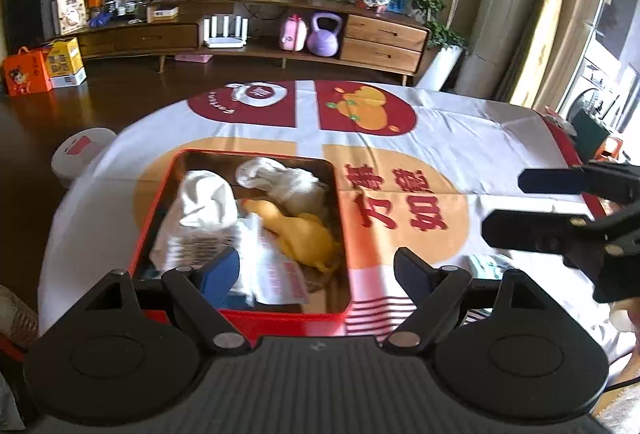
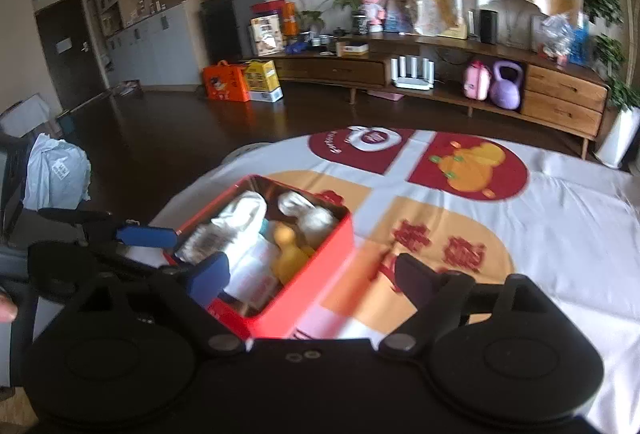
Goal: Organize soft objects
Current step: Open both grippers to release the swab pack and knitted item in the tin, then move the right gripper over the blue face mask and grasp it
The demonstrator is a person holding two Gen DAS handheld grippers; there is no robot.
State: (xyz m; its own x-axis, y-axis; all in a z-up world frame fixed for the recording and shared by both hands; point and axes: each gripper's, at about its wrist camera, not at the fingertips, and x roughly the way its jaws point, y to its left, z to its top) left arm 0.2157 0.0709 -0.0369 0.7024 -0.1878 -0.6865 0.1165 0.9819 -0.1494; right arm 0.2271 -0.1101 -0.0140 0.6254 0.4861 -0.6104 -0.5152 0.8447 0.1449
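In the left wrist view, the left gripper [image 1: 316, 266] is hanging wide and empty over the near edge of the red tin [image 1: 340, 218], where the white cloths [image 1: 208, 202] and yellow soft toy [image 1: 304, 234] are lying packed together, seemingly already sorted. In the right wrist view, the right gripper [image 2: 312, 274] is gaping wide and empty just right of the tin, apparently with nothing left to grasp.

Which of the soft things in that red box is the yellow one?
The yellow soft thing lies toward the right side of the red box, below the white bundle. Everything else in the box looks white or pale.
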